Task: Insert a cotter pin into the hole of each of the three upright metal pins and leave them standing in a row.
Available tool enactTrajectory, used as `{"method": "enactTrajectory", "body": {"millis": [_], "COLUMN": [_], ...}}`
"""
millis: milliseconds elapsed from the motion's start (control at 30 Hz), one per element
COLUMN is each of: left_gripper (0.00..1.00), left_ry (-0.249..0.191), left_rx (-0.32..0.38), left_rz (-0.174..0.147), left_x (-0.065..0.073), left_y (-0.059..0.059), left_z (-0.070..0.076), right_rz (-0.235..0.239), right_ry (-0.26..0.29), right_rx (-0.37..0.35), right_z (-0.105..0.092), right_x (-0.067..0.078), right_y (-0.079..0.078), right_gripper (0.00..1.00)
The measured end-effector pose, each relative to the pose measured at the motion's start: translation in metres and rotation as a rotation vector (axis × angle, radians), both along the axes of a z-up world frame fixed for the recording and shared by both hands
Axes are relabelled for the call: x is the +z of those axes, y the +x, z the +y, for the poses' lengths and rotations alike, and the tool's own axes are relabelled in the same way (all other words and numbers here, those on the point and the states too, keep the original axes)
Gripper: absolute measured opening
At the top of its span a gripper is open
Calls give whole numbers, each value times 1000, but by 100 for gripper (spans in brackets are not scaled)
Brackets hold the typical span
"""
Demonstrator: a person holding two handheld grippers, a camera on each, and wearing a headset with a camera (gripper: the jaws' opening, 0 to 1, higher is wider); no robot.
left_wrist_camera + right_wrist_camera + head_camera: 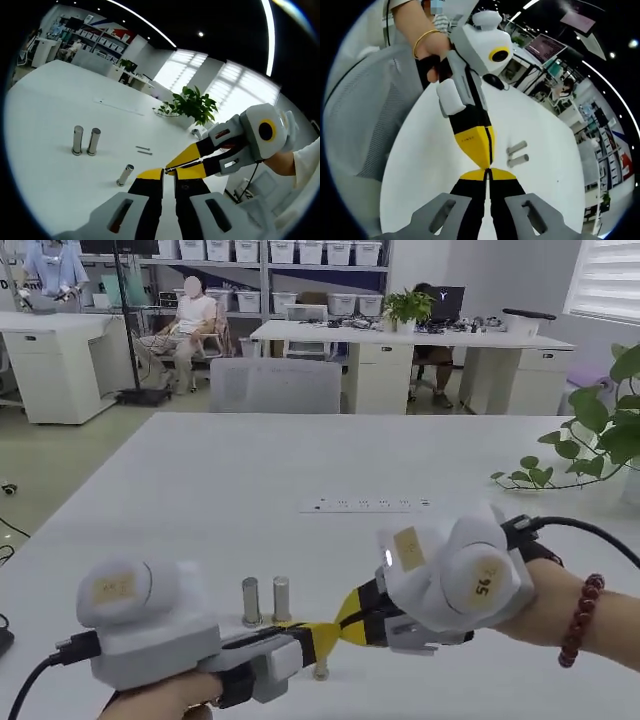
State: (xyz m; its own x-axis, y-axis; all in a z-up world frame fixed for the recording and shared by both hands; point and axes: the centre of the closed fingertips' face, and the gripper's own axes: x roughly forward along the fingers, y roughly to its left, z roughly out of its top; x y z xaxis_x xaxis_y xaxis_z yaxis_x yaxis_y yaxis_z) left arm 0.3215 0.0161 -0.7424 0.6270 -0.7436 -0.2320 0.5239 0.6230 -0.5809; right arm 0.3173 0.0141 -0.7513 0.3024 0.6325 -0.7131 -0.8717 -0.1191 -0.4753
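Two upright metal pins (250, 601) (282, 598) stand side by side on the white table (300, 470); they also show in the left gripper view (77, 140) (93, 141) and the right gripper view (516, 147) (518, 160). A third metal pin (125, 175) stands apart, nearer me, just below the jaw tips (320, 671). Two loose cotter pins (144, 150) lie on the table. My left gripper (169, 173) and right gripper (488, 173) meet tip to tip, both shut. A thin grey cotter pin (182, 165) seems pinched in the right gripper's (352, 620) jaws, its end at the left gripper's (318, 633) tips.
A power strip (365, 505) is set into the table's middle. A leafy plant (600, 435) hangs over the right edge. Beyond the far edge are a grey chair (275, 385), desks, shelves and seated people.
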Motion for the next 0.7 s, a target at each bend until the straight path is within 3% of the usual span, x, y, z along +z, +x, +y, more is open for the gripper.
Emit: {"method": "enactTrajectory", "body": {"millis": [100,433,700], "left_gripper": [1,0,0], "left_ry": [-6,8,38], "left_rx": [15,7,-6], "left_rz": [8,0,-36], "left_x": [0,-1,-2], "left_y": [1,-1,0], "left_z": [2,3,3], "right_rz": [4,7,29], "right_ry": [5,9,32], "right_rx": [4,-9,-35], "right_z": [2,3,2], "right_x": [1,-1,-1], "right_y": [-2,-4,-3], "right_gripper": [2,3,4]}}
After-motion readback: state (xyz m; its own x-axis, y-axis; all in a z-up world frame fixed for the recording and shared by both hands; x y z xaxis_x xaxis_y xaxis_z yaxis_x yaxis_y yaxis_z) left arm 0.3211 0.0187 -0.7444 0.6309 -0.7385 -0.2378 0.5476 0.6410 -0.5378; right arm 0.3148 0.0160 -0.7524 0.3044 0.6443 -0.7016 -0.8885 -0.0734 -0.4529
